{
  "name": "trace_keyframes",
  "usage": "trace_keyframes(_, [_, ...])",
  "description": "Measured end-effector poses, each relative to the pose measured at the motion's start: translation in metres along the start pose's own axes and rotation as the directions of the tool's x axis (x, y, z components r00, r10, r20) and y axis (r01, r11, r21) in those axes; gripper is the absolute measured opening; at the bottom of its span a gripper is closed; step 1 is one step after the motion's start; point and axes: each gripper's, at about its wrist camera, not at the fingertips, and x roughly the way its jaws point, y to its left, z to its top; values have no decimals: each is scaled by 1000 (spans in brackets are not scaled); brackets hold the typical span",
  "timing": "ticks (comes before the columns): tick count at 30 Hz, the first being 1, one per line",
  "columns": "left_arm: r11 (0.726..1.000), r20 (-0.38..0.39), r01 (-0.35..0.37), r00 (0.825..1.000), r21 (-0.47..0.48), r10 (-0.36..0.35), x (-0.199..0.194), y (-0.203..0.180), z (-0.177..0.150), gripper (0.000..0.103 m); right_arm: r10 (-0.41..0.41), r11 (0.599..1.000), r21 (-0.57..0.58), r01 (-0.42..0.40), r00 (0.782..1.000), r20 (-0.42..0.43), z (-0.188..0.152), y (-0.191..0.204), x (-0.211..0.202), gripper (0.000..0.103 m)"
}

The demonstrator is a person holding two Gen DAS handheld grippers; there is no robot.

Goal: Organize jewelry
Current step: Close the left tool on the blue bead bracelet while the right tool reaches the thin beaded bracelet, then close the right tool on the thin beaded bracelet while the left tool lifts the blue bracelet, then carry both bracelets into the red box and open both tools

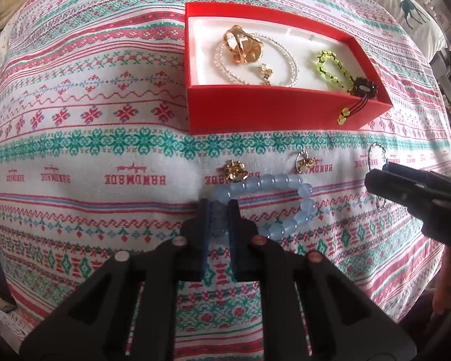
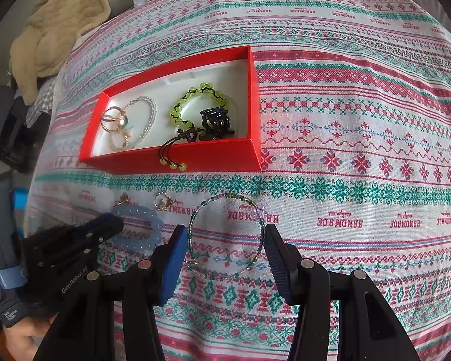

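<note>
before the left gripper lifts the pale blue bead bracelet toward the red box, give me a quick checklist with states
1. Left gripper closed on the pale blue bead bracelet: ok, beads sit between the pads.
2. Grip firm enough to lift: cannot tell.
3. Gold trinket clear of the bracelet: not ok, it touches the beads.
4. Open red cardboard box has bare floor: ok, white space at its near left corner.
5. Right gripper out of the path: ok, open, straddling the thin multicolour bead bracelet to the side.

Woven cloth (image 1: 105, 120) matt; blue beads (image 1: 267, 180) glossy, translucent; red box (image 1: 255, 105) smooth card.
</note>
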Motion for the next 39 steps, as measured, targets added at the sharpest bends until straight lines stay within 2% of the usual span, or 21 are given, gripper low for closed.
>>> trace_keyframes(5, [999,7,32,999,5,-32,-12,9,-10,13,3,1000,2,-3,1000,6,0,-1,-3,53])
trace_keyframes(12, [996,58,84,995,21,-85,-37,6,-15,13,13,1000,1,-13,1000,24,2,-3,-12,53])
trace_keyframes(23, [986,146,154,976,62,-161,-75,4,-11,13,37,999,4,-38,998,52,1,-7,-29,53])
trace_keyframes(33, [981,231,186,954,52,-193,-98,-1,1,13,42,999,-1,-42,992,120,6,-2,-49,53])
trace_keyframes(39, [975,312,217,924,51,-222,-116,-2,12,13,55,998,-7,-55,987,151,13,5,-56,53])
